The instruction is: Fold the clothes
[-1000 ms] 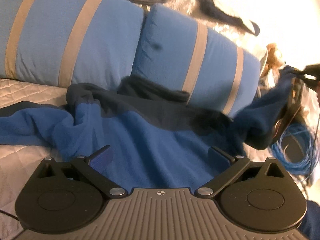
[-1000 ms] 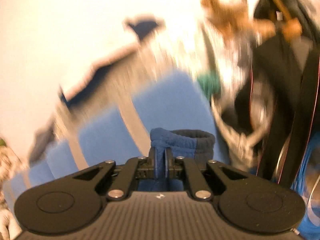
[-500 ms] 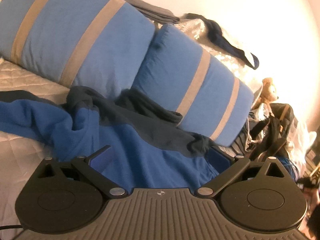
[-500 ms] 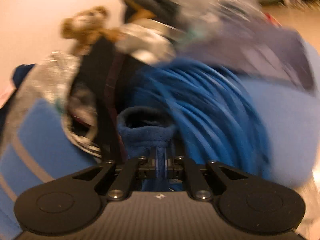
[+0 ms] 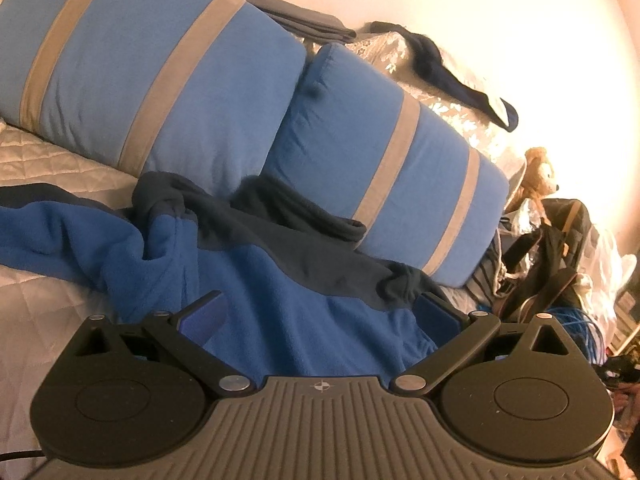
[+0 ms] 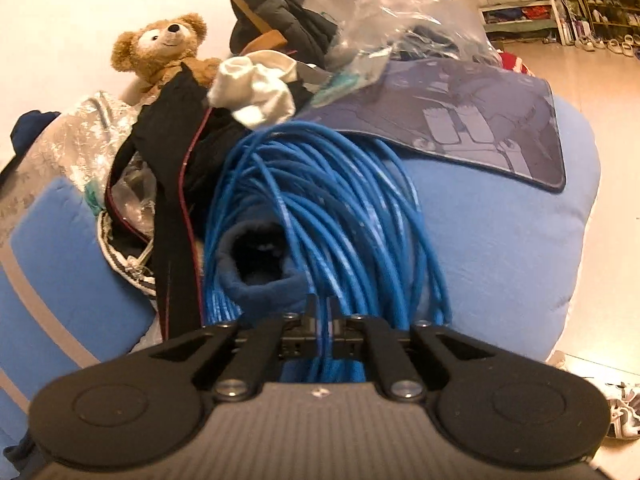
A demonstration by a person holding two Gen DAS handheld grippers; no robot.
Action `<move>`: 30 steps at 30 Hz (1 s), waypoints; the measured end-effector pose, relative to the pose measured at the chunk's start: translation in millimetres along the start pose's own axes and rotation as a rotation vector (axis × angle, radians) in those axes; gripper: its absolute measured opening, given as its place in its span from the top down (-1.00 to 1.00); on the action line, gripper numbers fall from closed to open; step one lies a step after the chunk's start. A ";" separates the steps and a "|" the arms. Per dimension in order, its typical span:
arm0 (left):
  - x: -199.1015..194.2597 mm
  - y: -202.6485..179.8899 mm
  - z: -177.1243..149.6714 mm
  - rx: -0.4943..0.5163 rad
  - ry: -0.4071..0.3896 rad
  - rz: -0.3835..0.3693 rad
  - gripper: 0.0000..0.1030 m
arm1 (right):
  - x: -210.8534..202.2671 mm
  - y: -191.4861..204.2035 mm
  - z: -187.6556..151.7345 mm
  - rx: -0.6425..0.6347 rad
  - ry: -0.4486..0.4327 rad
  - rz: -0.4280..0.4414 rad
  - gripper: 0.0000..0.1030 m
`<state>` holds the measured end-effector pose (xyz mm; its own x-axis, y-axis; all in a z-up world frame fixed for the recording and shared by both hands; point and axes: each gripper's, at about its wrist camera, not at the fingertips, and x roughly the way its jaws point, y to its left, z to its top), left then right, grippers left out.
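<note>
Blue fleece garment (image 5: 280,304) rumpled on bed (image 5: 36,152) against striped pillows (image 5: 384,184). Left tongs (image 5: 320,312) spread wide above it. Right tongs (image 6: 322,312) clenched on sleeve cuff (image 6: 260,272), beside blue cable coil (image 6: 340,208).

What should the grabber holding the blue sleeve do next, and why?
Probably pull the sleeve cuff away from the blue cable coil and out to the side. The right gripper is shut on the cuff, while the fleece top lies bunched against the pillows under the open left gripper, so it needs spreading flat first.
</note>
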<state>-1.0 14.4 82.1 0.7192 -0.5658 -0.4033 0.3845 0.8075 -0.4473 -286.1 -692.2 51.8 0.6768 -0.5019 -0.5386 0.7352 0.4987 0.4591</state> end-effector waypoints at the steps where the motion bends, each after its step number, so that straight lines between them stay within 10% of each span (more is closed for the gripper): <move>1: -0.8 -0.1 0.4 0.003 -0.005 0.006 -1.00 | -2.0 3.6 -0.1 -0.002 0.004 0.011 -0.04; 9: -31.8 -16.3 26.4 0.195 -0.085 0.159 -1.00 | -35.6 68.6 8.5 -0.122 0.003 0.164 -0.95; 30: -198.0 1.9 169.7 0.327 -0.187 0.348 -1.00 | -165.9 284.9 49.0 -0.512 -0.104 0.493 -1.00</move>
<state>-44.4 156.2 296.6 0.9164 -0.2389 -0.3210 0.2433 0.9696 -0.0271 -187.0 -501.5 306.6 0.9445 -0.1843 -0.2721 0.2496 0.9408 0.2291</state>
